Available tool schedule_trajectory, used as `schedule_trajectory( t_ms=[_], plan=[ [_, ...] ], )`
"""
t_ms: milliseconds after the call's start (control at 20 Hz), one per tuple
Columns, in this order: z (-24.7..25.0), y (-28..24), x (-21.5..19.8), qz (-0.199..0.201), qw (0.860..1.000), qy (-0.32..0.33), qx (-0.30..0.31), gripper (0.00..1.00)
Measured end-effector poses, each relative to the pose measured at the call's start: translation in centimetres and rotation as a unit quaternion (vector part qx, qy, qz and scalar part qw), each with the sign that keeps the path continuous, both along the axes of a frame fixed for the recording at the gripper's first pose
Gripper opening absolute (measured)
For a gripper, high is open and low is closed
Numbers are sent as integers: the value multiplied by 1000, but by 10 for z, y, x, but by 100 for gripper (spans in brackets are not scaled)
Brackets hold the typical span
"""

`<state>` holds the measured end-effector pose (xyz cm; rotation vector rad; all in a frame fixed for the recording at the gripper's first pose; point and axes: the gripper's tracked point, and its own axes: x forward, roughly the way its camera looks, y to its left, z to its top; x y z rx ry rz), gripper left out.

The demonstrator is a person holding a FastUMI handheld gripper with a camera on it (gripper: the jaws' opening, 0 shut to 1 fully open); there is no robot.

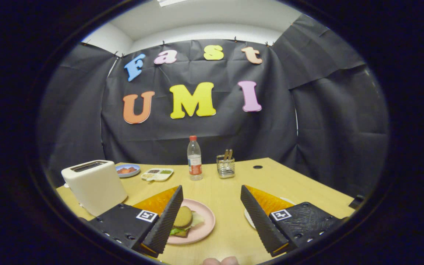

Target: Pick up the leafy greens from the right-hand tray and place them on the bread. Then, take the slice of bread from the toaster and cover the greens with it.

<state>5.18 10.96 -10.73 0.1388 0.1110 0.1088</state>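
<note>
Gripper hanging wide open, grasping nothing. Greens already sitting on the bread on the pink plate, patty on top. Remaining: covering slice from the toaster, slice not discernible.

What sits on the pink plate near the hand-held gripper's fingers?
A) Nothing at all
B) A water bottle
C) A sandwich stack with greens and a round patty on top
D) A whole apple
C: the pink plate, partly behind the left finger of the open hand-held gripper, carries bread with greens and a round patty on top.
</note>
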Motion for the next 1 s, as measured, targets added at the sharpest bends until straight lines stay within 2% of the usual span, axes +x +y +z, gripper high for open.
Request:
schedule_trajectory(
  t_ms=[400, 550, 800, 1000],
  plan=[
    [64, -57, -82, -10, 997, -79, -17, 96],
    [79, -78, -108, -33, 992, -118, -18, 95],
    [78, -87, -117, -43, 992, -115, -8, 95],
    [71, -72, -116, -24, 995, -92, 0, 95]
  ],
)
